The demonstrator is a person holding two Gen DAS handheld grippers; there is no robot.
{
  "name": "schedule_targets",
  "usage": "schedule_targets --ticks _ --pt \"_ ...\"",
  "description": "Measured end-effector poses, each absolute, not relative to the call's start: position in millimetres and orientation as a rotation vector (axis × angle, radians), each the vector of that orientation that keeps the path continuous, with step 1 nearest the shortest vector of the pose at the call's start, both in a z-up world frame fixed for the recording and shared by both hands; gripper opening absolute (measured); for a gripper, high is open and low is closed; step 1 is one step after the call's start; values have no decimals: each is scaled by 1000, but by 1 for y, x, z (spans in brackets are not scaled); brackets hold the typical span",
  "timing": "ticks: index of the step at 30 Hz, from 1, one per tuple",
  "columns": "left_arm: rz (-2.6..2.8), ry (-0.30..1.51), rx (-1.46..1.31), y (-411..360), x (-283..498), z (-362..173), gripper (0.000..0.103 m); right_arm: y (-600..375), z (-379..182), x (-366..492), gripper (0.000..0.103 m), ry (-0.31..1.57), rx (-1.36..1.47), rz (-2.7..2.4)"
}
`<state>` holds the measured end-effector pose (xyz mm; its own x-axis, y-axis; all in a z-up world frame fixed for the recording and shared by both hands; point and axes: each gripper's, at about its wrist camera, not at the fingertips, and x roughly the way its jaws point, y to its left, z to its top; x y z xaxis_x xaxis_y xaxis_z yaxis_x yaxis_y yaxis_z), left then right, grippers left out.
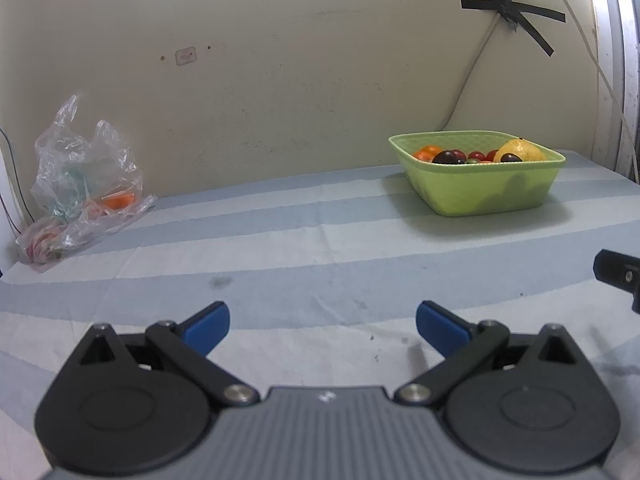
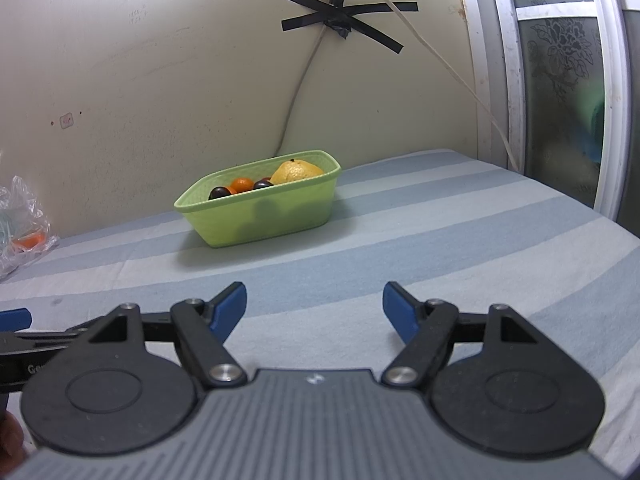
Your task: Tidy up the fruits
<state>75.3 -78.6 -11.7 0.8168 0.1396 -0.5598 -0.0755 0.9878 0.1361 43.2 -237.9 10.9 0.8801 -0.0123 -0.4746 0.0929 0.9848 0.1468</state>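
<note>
A light green basket (image 1: 496, 192) stands on the striped cloth at the back right; it also shows in the right wrist view (image 2: 276, 216). It holds a yellow fruit (image 1: 524, 150), oranges (image 1: 426, 153), dark plums (image 1: 448, 157) and small red fruits (image 1: 476, 156). A clear plastic bag (image 1: 84, 176) at the back left holds an orange (image 1: 118, 201); it also shows in the right wrist view (image 2: 24, 224). My left gripper (image 1: 322, 326) is open and empty, low over the cloth. My right gripper (image 2: 314, 310) is open and empty, well short of the basket.
The striped blue and white cloth (image 1: 320, 248) covers the table up to the wall. A cable taped with black tape (image 2: 344, 16) hangs down the wall behind the basket. A window frame (image 2: 516, 80) stands at the right edge.
</note>
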Motion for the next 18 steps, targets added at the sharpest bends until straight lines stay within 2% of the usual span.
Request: schedule_targets --ticks 18 --pt "105 598 128 -81 73 -11 103 -238 12 43 77 488 171 -56"
